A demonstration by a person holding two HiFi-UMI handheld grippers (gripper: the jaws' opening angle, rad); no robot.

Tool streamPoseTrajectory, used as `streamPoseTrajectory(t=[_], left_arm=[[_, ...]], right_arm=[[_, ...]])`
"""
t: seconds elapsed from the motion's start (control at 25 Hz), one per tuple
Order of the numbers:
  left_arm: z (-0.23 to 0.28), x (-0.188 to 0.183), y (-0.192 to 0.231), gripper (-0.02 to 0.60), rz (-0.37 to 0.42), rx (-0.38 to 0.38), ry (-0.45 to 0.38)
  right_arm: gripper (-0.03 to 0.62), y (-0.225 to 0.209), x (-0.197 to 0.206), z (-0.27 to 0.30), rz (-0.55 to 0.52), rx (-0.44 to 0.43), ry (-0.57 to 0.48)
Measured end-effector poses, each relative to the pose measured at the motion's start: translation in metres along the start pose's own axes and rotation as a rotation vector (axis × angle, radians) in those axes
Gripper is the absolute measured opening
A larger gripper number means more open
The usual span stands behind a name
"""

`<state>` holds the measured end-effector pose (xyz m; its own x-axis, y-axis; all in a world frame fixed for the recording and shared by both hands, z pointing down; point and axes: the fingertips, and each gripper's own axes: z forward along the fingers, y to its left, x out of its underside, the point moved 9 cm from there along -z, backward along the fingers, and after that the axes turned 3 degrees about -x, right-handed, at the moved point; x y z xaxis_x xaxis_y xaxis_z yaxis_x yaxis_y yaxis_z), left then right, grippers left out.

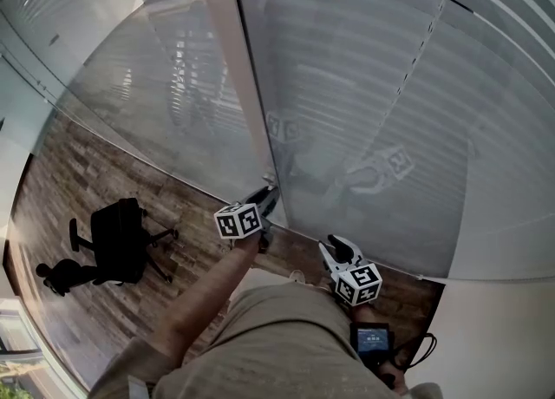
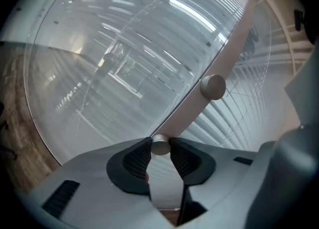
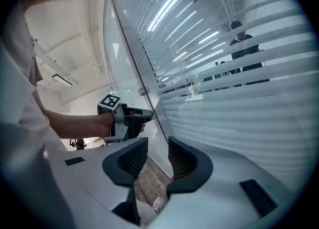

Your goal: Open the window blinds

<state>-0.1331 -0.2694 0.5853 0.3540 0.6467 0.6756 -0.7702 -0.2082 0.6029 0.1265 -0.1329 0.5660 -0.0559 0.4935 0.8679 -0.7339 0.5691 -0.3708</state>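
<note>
Left claw (image 1: pixel 267 201): closed partway on the small round metal knob (image 2: pixel 160 146). The pads press it from both sides, right at their tips.

The knob sits on the pale upright (image 2: pixel 232 44) between two glass panes (image 2: pixel 114 63). A second knob (image 2: pixel 213 87) is farther up the upright.

Right claw (image 3: pixel 158 152): open and empty, near the glass, to the right of your left one.

The blinds (image 3: pixel 249 108) hang behind the right pane, and the lower slats look mostly shut.

Risks:
- Your grip is shallow on smooth metal, so a twist may slip the pads off.
- Turning the wrong way would shut the slats tighter.
- Forcing the knob past its stop could strain the mechanism.
- Your idle right claw could knock the glass.
</note>
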Motion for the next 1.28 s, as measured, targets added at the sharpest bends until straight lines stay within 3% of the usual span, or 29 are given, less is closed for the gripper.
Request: streamPoseTrajectory(t=[0.2, 0.44, 0.8, 1.28], left_arm=[[0.001, 0.001, 0.007, 0.133, -0.158, 0.08, 0.003], [0.003, 0.0, 0.012, 0.133, -0.203, 0.122, 0.027], [0.005, 0.005, 0.026, 0.135, -0.44, 0.274, 0.044], [0.011, 0.01, 0.031, 0.133, -0.622, 0.336, 0.049]], right_arm=[[0.133, -0.003, -0.001, 0.0, 0.001, 0.002, -0.003], [0.133, -0.006, -0.002, 0.001, 0.003, 0.011, -0.007], [0.133, -0.001, -0.002, 0.0, -0.001, 0.016, -0.005], [0.133, 0.002, -0.002, 0.0, -0.006, 0.013, 0.006]])
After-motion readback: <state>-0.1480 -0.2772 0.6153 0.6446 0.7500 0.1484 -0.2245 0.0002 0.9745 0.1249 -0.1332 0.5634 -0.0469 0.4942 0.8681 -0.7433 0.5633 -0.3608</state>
